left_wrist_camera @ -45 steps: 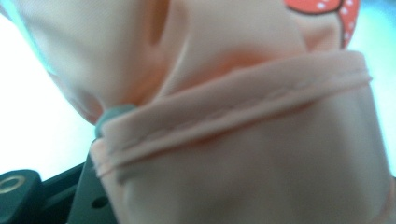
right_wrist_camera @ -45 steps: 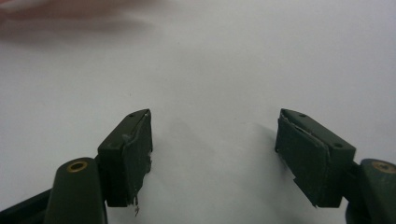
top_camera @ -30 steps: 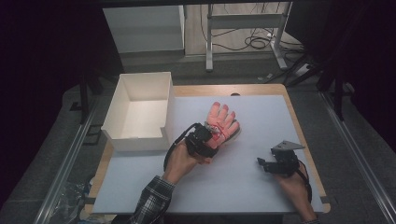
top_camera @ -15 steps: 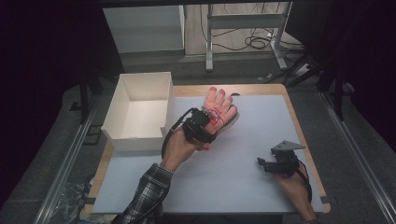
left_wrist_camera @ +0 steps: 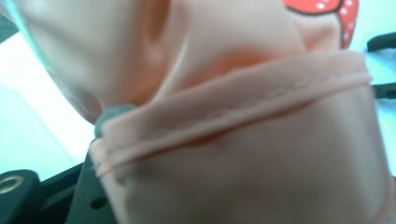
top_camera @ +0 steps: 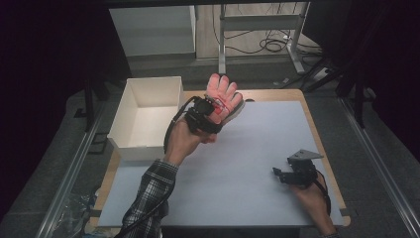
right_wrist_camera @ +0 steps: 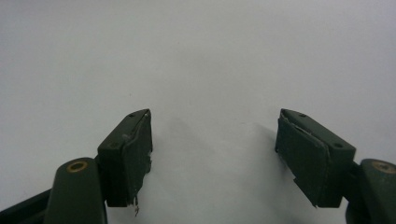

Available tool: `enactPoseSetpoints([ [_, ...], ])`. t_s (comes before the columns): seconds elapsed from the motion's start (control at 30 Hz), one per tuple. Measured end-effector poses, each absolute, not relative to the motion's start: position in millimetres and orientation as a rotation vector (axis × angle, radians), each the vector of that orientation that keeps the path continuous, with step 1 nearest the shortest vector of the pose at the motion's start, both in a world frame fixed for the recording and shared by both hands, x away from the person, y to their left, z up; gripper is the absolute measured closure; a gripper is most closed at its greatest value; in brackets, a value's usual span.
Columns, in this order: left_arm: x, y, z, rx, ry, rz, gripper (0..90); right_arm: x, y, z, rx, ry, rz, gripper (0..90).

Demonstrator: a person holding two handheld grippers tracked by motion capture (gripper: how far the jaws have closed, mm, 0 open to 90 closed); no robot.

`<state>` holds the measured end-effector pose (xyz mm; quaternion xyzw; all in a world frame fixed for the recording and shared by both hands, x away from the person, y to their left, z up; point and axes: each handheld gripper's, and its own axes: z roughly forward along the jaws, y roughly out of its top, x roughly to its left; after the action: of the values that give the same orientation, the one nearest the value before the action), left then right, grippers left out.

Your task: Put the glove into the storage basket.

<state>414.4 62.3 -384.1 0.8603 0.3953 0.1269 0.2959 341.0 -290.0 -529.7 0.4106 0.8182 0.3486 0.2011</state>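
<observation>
Pink fabric fills my left gripper view: the glove (left_wrist_camera: 243, 116), its stitched cuff hem running across the middle of the frame, a red dotted patch at the upper right. From the high view I see my left gripper (top_camera: 210, 111) raised in the upper centre of the frame, its fingers clamped on that glove (top_camera: 224, 93), whose finger tips spread upward past the far edge of the worktop (top_camera: 257, 148). The glove hangs above the strip between the white box (top_camera: 146, 116) and the pale mat, clear of the surface as far as I can judge.

My right gripper (top_camera: 292, 173) sits low at the lower right of the frame, near the mat's right edge, grey plate on top. In the right gripper view its fingers (right_wrist_camera: 126, 154) stand wide apart with nothing between them, bare pale surface ahead.

White box: open top, at the upper left, its right wall just beside my left hand (top_camera: 185, 141). I have broad open mat across the centre and lower left
</observation>
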Motion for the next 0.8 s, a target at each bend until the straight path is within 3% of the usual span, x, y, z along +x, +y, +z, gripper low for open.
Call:
enactPoseSetpoints([
  [0.5, 427, 111, -342, 2.199, 1.185, 0.432, 44.5, 341, -290, -530, 1.146, 2.286, 0.974, 27.6],
  [0.8, 429, 152, -336, 2.115, 1.285, 0.446, 44.5, 341, -290, -530, 1.145, 2.286, 0.973, 27.6],
])
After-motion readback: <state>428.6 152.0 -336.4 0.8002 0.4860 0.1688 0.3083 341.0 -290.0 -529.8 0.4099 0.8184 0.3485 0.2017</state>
